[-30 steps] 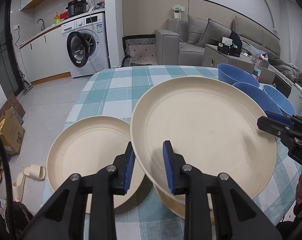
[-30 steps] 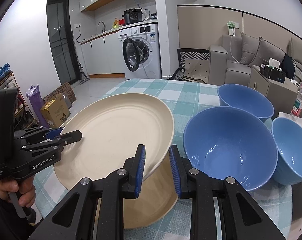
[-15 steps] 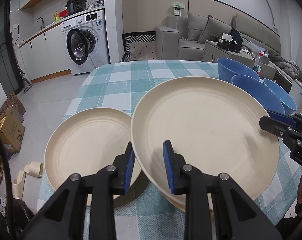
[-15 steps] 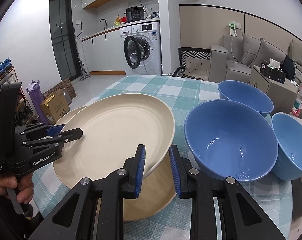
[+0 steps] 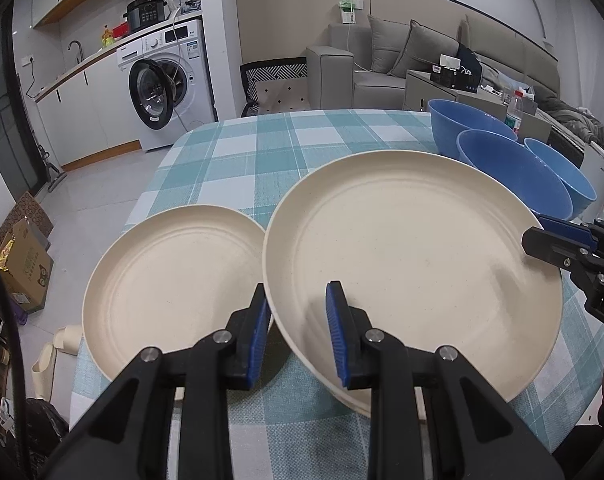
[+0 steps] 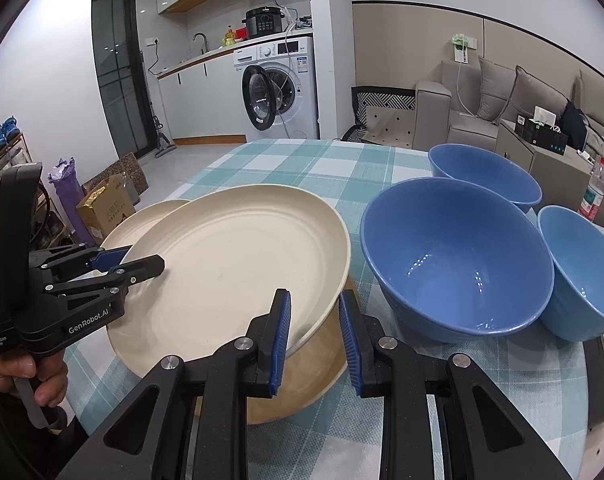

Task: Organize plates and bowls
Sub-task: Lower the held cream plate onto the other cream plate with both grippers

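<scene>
— Checked tablecloth (image 5: 261, 152): where's our big plate (image 5: 414, 264)?
— Near edge, over another plate (image 6: 302, 380). Left gripper (image 5: 297, 332) and right gripper (image 6: 314, 336) both clamp its rim.

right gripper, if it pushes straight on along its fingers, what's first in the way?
The right gripper is already clamped on the rim of the lifted cream plate, so that plate goes with it. Beyond that, likely the second cream plate lying underneath, then the checked tablecloth. Depth is hard to judge.
</scene>
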`<control>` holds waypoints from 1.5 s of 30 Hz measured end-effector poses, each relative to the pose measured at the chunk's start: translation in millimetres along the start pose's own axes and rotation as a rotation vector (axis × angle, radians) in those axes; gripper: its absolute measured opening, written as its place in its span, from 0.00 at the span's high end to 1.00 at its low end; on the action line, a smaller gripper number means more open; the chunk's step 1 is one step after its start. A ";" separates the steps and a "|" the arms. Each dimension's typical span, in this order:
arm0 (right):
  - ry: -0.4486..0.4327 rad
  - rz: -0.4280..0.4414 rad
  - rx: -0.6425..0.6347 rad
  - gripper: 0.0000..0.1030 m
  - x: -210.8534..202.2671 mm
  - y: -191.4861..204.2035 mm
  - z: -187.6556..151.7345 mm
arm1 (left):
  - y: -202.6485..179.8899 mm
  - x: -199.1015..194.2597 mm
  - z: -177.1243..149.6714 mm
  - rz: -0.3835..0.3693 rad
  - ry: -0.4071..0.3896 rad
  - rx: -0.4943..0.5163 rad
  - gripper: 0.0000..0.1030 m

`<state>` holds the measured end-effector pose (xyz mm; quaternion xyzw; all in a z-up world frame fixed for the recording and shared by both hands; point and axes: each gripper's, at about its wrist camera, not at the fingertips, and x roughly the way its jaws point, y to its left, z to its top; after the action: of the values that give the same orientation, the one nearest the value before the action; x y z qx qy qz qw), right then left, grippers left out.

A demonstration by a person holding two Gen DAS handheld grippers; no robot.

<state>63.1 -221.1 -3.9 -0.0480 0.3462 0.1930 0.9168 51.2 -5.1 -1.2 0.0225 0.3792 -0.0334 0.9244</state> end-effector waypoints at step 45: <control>0.101 -0.089 -0.059 0.75 36.2 2.4 -21.2 | -18.5 27.0 -18.8 0.061 0.061 0.081 0.75</control>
<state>73.9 -211.9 -43.4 -0.0997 0.3836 0.1596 0.9041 55.8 -23.5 -33.9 0.0722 0.4048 -0.0199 0.9113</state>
